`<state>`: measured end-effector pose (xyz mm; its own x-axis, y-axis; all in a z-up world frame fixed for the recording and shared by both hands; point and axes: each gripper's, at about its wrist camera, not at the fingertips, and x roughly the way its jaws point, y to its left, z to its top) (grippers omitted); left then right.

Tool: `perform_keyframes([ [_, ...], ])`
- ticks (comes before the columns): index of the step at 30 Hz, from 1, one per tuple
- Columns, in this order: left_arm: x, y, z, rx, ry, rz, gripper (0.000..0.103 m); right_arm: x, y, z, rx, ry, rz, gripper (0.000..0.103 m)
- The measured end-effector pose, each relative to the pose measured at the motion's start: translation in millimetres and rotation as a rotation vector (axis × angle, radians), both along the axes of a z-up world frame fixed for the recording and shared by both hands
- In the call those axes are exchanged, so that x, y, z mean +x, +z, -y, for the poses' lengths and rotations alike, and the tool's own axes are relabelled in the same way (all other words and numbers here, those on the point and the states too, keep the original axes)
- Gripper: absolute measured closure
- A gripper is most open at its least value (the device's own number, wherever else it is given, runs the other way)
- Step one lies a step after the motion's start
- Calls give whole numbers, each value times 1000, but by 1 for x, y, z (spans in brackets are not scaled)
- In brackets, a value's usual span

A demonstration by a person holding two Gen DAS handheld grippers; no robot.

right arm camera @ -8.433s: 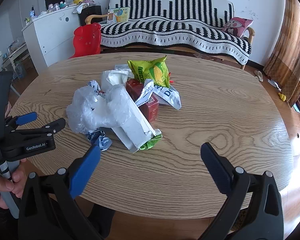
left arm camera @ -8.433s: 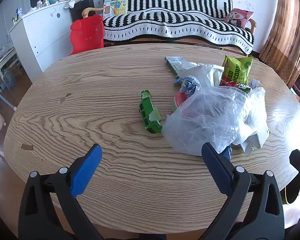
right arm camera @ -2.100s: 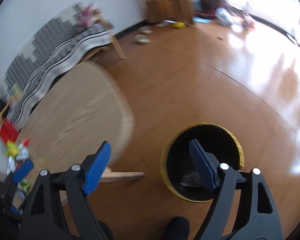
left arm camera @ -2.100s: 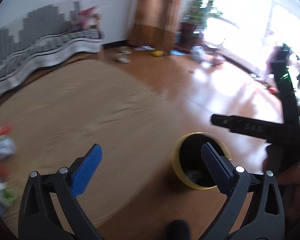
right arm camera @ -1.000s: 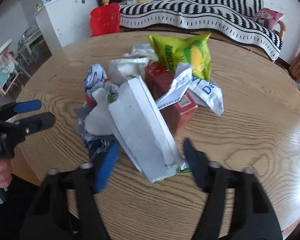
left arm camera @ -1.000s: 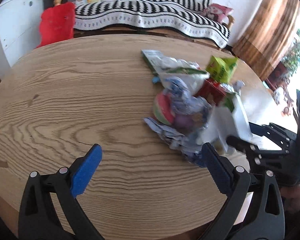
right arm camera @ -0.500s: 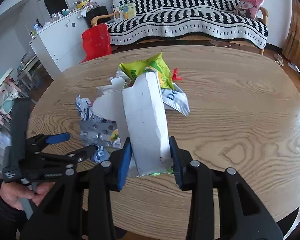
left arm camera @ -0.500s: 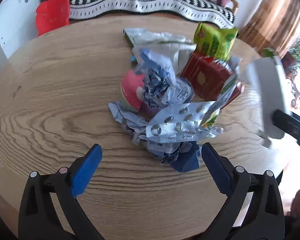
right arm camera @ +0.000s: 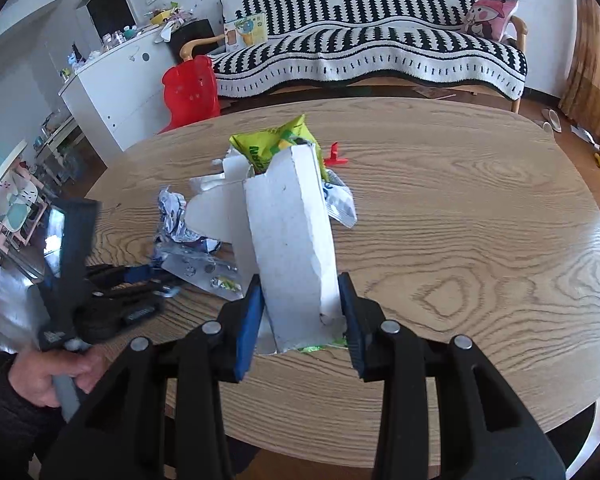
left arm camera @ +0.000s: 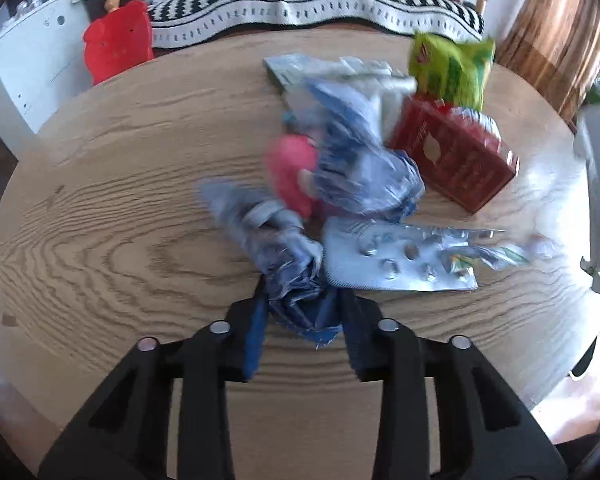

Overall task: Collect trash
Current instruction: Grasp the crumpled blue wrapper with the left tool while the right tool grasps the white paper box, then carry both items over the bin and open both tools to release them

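My left gripper (left arm camera: 300, 312), jaws just closing, pinches a crumpled blue wrapper (left arm camera: 292, 280); my right gripper (right arm camera: 300, 312) clamps a white carton (right arm camera: 292, 240).

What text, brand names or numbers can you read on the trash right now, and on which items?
"CORN", partly hidden: green and yellow snack bag behind the white cardboard box.
Gold print on the dark red carton: too blurred to read.
Blue letters on the white crumpled wrapper: mostly hidden, unreadable.
Label on the black left gripper body: too blurred.
Silver blister pack: no readable text.
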<state>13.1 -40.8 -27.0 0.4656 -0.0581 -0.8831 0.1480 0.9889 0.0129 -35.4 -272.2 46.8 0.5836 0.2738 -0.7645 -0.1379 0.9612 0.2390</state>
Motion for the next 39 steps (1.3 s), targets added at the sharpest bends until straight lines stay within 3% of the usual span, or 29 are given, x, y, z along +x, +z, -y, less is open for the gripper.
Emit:
perform_keyframes([
  [5, -5, 42, -28, 73, 73, 162, 73, -7, 0, 20, -1, -37, -10, 66],
  [11, -6, 66, -4, -45, 48, 211, 73, -24, -7, 59, -24, -132, -41, 66],
  [18, -24, 80, 120, -119, -185, 247, 73, -68, -17, 144, -33, -302, -76, 66],
  [26, -84, 71, 286, -207, -506, 236, 73, -149, -32, 265, -26, -561, -102, 65],
  [28, -103, 64, 320, -217, -576, 242, 73, -171, -38, 292, -31, -629, -110, 65],
  [34, -155, 22, 422, -261, -771, 136, 73, -240, -75, 375, -11, -823, -188, 65],
  [39, -184, -8, 476, -262, -877, 77, 73, -270, -119, 413, 12, -905, -300, 65],
])
